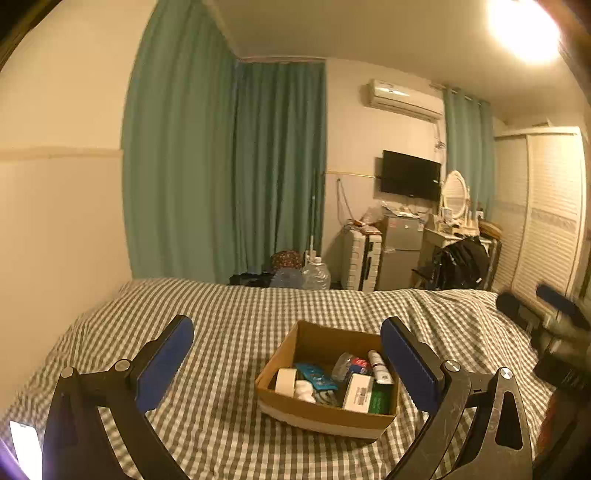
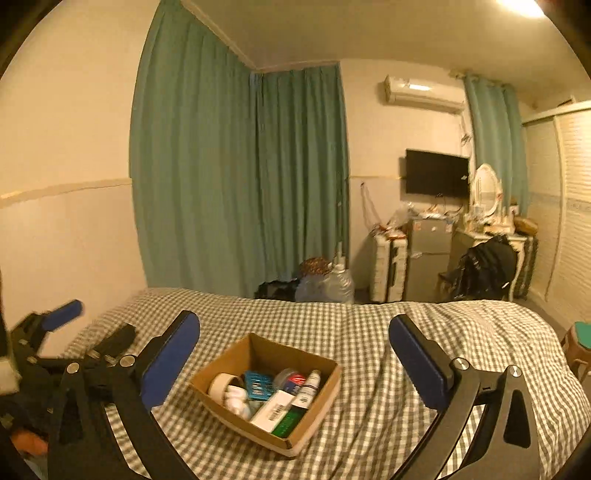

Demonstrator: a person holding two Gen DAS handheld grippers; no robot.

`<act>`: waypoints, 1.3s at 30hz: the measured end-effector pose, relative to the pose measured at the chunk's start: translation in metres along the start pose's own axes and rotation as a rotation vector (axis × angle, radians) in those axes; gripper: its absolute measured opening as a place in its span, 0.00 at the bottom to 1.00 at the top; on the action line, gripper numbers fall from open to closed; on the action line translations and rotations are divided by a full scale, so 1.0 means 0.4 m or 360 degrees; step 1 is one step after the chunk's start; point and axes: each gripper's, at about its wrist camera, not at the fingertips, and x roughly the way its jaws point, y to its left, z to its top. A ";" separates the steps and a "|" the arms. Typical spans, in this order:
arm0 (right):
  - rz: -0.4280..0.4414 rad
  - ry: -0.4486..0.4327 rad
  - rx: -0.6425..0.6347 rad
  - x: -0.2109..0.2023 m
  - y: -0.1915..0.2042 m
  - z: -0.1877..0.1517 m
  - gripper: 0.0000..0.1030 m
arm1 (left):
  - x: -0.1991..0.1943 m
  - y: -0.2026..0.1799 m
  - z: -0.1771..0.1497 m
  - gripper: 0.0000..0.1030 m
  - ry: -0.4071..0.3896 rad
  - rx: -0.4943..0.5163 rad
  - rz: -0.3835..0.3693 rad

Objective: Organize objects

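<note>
The box (image 1: 327,384) sits on the bed (image 1: 221,314), items packed inside. Left gripper (image 1: 286,363) and right gripper (image 2: 293,363): fingers wide, empty. Box lies at 12 o'clock of both, apart; judged nearer the left.

Warm, dim indoor light; heavy fisheye in both of your views.
Your ceiling lamp (image 1: 524,26) blows out to white glare at the upper right of the left wrist view, clipped at the right wrist view's top edge. Yellow cast throughout. Walls and curtains (image 2: 236,166) bow toward the edges; corners vignette black. The right gripper (image 1: 554,314) smears with blur at far right.
</note>
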 end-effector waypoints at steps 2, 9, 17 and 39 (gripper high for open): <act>-0.0055 -0.0031 -0.0001 0.011 -0.007 -0.063 1.00 | 0.009 0.007 -0.029 1.00 0.0004 0.0008 0.0035; -0.0045 0.0102 0.0071 0.106 -0.043 -0.195 1.00 | 0.053 0.031 -0.134 1.00 0.0155 -0.0013 0.0056; -0.0046 0.0149 0.0045 0.133 -0.036 -0.228 1.00 | 0.058 0.034 -0.153 1.00 0.0165 -0.0027 0.0069; -0.0036 0.0181 0.0034 0.124 -0.033 -0.232 1.00 | 0.063 0.035 -0.160 1.00 0.0201 -0.0030 0.0082</act>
